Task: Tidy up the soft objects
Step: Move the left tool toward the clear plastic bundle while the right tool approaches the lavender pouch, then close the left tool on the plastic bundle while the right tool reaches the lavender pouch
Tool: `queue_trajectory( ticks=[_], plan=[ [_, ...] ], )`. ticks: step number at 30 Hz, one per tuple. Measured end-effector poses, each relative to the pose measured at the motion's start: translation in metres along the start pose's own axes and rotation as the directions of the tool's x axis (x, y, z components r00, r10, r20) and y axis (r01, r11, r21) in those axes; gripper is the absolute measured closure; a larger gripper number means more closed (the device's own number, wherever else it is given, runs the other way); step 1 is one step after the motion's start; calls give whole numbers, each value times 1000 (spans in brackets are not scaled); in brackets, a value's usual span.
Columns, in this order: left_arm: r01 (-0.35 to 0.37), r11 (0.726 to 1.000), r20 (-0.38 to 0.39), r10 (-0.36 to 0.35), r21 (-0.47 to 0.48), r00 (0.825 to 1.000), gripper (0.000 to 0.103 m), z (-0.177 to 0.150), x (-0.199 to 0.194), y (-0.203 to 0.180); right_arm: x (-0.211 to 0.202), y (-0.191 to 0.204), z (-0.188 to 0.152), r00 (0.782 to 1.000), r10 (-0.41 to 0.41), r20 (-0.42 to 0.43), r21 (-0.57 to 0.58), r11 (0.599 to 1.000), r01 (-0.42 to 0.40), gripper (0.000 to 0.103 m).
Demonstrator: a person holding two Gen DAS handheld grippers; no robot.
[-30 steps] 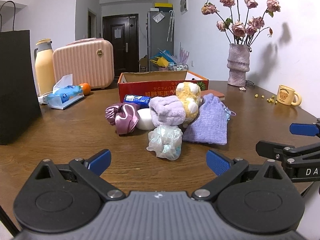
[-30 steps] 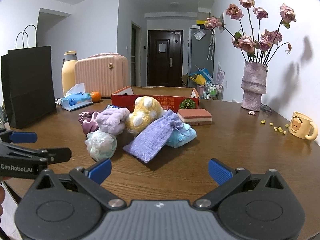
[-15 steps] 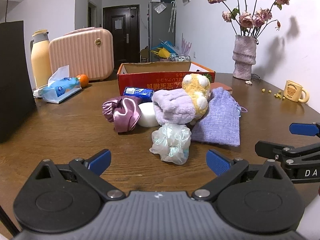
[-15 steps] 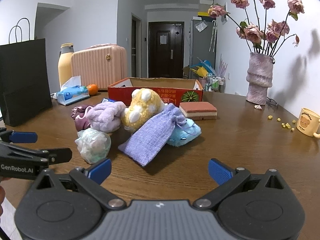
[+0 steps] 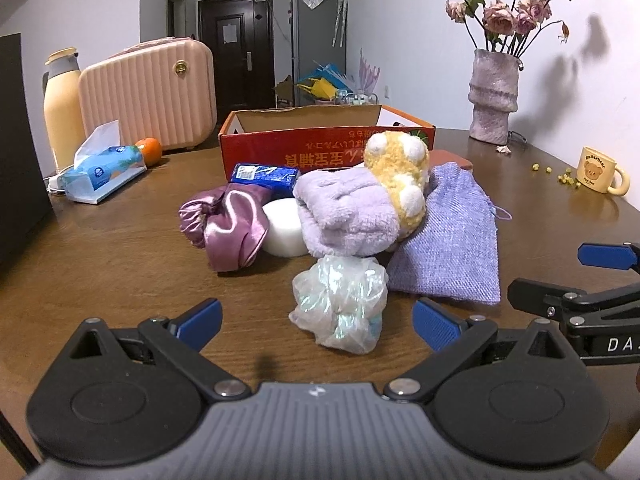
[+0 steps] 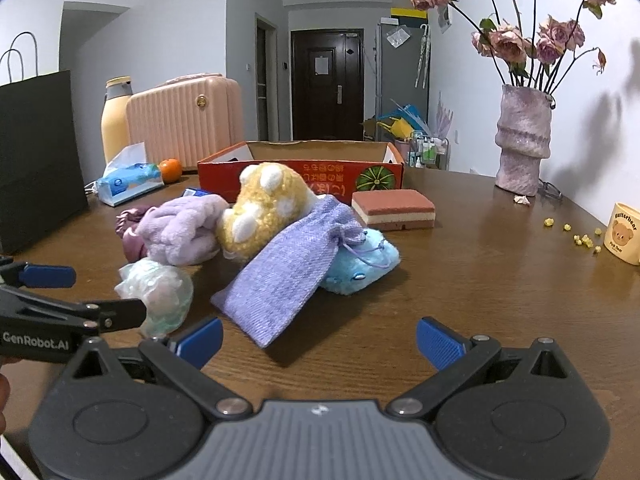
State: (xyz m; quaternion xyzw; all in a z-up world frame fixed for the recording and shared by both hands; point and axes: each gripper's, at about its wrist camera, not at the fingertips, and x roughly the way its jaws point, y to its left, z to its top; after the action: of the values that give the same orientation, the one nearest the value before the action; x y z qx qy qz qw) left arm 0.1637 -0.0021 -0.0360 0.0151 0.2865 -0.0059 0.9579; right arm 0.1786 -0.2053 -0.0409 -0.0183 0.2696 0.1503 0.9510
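Observation:
A heap of soft things lies mid-table: an iridescent mesh scrunchie [image 5: 340, 304] nearest, a lilac fluffy cloth [image 5: 348, 212], a yellow plush [image 5: 400, 172], a purple woven pouch [image 5: 452, 240], a satin mauve scrunchie [image 5: 228, 228] and a white round sponge [image 5: 282, 228]. A blue plush [image 6: 360, 264] lies under the pouch [image 6: 288, 276]. Behind stands an open red cardboard box [image 5: 304, 148]. My left gripper [image 5: 316, 326] is open, its blue pads flanking the mesh scrunchie without touching. My right gripper [image 6: 318, 340] is open just short of the pouch.
A brown-and-cream sponge block [image 6: 394, 210] lies right of the box [image 6: 300, 168]. A black bag [image 6: 36, 156], bottle [image 5: 64, 108], pink case [image 5: 148, 92], tissue pack [image 5: 104, 168] and orange [image 5: 150, 150] stand at left. A vase [image 6: 522, 140], mug [image 6: 624, 234] and scattered crumbs are at right.
Both grippers have moved forward toward the heap; the mesh scrunchie and the pouch now look larger and closer. Nothing on the table has shifted.

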Motion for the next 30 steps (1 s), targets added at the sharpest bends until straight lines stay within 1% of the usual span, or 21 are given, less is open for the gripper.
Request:
queue_trajectory(
  ticks=[6,15,17,20,22,23,24,25,27,30],
  plan=[
    [5,1000,-19,-4,9,1000,0,7,16,-6,13,-13,3,1000,-6,-7,28,1000,6,0],
    [-17,1000,-43,18,9,999,0,14,33,-14,26,-30,6,1000,3,-13,63,998,-2,0],
    [-19,1000,-46,20,14,999,2,15,36,-16,27,-32,6,1000,6,-15,73,997,-5,0],
    [-13,1000,-56,14,15,998,14,16,39,-18,28,-35,6,1000,12,-18,84,996,-11,0],
    [3,1000,-64,-2,14,998,33,16,41,-19,29,-35,6,1000,16,-18,88,996,-15,0],
    [9,1000,-69,-8,15,998,39,16,42,-20,29,-35,6,1000,18,-17,89,996,-17,0],
    [10,1000,-71,-9,17,997,49,16,42,-20,29,-36,6,1000,21,-16,90,996,-20,0],
    [17,1000,-75,-16,15,997,53,16,43,-20,29,-36,6,1000,22,-16,90,996,-21,0],
    [22,1000,-70,-22,7,997,56,16,42,-19,29,-35,6,1000,22,-17,89,996,-21,0],
    [30,1000,-64,-30,-1,997,58,16,40,-17,29,-35,5,1000,20,-17,87,996,-18,0]
  ],
)
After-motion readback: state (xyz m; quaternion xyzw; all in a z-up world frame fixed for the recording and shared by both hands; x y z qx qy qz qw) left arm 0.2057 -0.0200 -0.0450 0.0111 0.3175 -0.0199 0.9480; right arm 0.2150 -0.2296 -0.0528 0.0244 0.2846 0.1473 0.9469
